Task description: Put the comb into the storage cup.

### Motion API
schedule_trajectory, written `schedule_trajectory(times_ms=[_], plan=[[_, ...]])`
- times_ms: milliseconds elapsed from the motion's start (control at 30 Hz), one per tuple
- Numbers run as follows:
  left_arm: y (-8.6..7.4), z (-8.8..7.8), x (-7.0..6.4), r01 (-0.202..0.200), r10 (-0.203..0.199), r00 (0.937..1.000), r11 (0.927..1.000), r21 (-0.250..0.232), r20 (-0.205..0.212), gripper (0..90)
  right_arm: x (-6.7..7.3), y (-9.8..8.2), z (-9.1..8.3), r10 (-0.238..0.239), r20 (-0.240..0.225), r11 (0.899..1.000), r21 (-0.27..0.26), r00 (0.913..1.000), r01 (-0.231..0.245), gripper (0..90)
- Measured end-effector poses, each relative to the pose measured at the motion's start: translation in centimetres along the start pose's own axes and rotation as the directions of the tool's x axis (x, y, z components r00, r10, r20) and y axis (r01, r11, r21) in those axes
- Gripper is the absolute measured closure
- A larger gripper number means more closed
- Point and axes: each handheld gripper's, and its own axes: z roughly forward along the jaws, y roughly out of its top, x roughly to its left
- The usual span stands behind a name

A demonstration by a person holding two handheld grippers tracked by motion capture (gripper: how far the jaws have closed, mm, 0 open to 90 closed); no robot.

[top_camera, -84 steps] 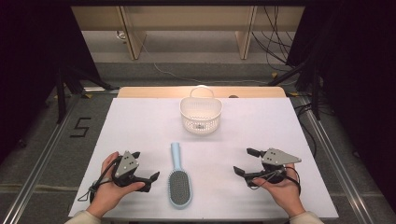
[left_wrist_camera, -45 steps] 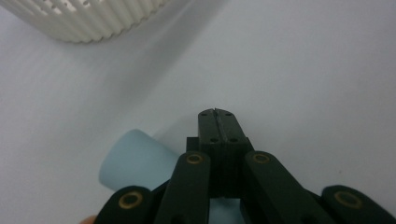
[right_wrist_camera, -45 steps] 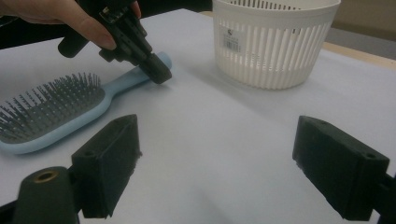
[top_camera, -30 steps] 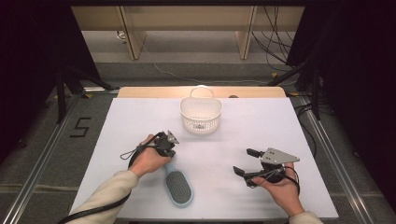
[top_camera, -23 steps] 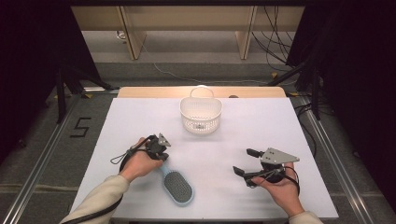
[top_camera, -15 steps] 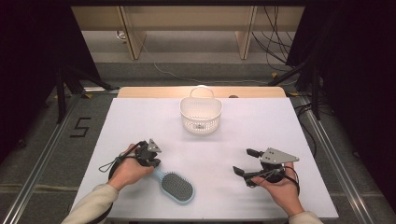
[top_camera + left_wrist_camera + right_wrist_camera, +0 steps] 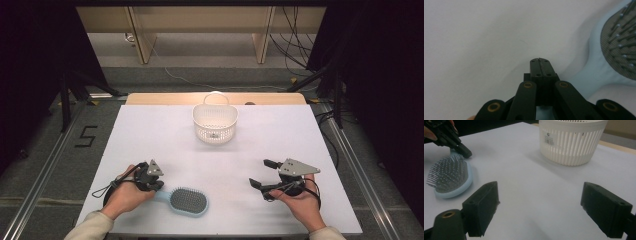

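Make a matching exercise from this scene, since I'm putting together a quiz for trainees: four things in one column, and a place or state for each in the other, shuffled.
Things
1. white slotted plastic basket
2. light blue plastic hairbrush
3. left tongs
4. right tongs

Place or state
A. jaws spread wide apart
B. standing farthest from the person, centred
C. jaws shut together
D. lying bristles up, close to the person

Pairs: 1-B, 2-D, 3-C, 4-A

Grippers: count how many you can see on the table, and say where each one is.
2. The left gripper is at the near left, by the hairbrush handle. The right gripper is at the near right, jaws apart, over bare table.
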Motion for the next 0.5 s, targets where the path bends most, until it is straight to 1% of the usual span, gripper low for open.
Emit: schedule_trajectory(times_ms=[167,367,500], plan=[[-0.6,-0.4,-0.5,-0.011,0.011,0.9999,0.9999,0.003,-0.001,89.7,0.0,0.0,0.0,-0.001,-0.001,1.000,0.000,1.0000,0.001,15.9],[-1.3,-0.9,-0.7,0.000,0.000,0.9999,1.0000,-0.001,0.013,89.7,0.0,0.1,0.0,-0.003,-0.001,1.000,-0.002,1.0000,0.003,15.9],[-1.7,-1.1,-0.9,-0.006,0.006,0.9999,1.0000,0.001,0.010,89.7,0.0,0.1,-0.1,-0.002,-0.001,1.000,-0.005,1.0000,0.002,15.9]])
